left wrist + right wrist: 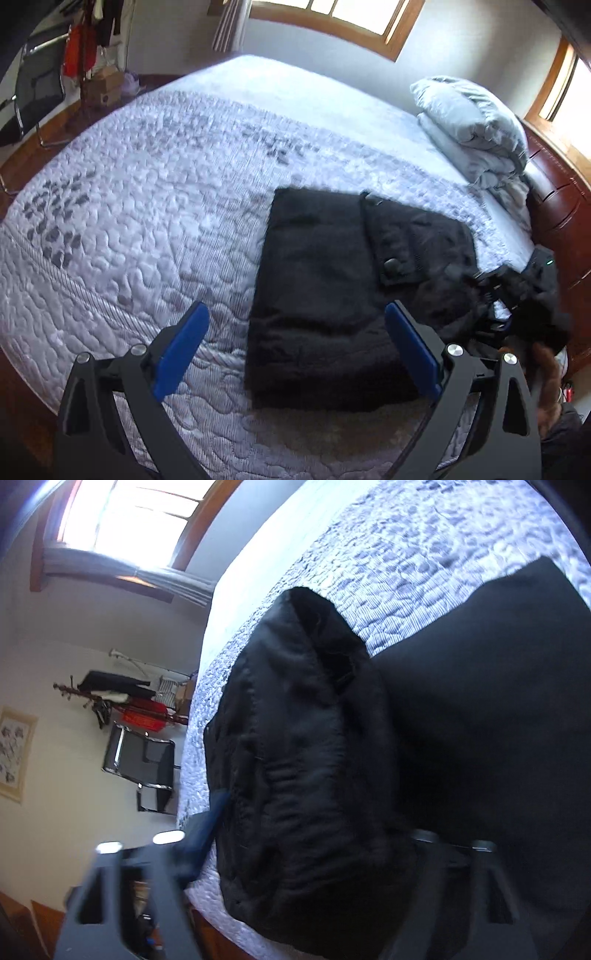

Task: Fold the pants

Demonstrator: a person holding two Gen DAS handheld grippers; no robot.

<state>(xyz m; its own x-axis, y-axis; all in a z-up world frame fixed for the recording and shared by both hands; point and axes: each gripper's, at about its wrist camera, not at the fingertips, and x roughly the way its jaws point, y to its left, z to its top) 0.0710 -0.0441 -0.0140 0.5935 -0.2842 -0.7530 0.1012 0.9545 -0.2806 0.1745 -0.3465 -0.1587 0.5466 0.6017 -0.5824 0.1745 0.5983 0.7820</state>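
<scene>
Black pants (317, 295) lie folded ahead of spread left tongs (295, 347); right tongs' (314, 834) state unclear

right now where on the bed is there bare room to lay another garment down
Free: the quilted bedspread left of the black pants, and the plain strip beyond them toward the window wall. Crowded: the right side, with the folded grey duvet and the right gripper.

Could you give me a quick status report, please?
Left tool open, above the bed. Right tool's grip unclear, buried in the black fabric pants. Pants partly folded on quilted bedspread.
</scene>
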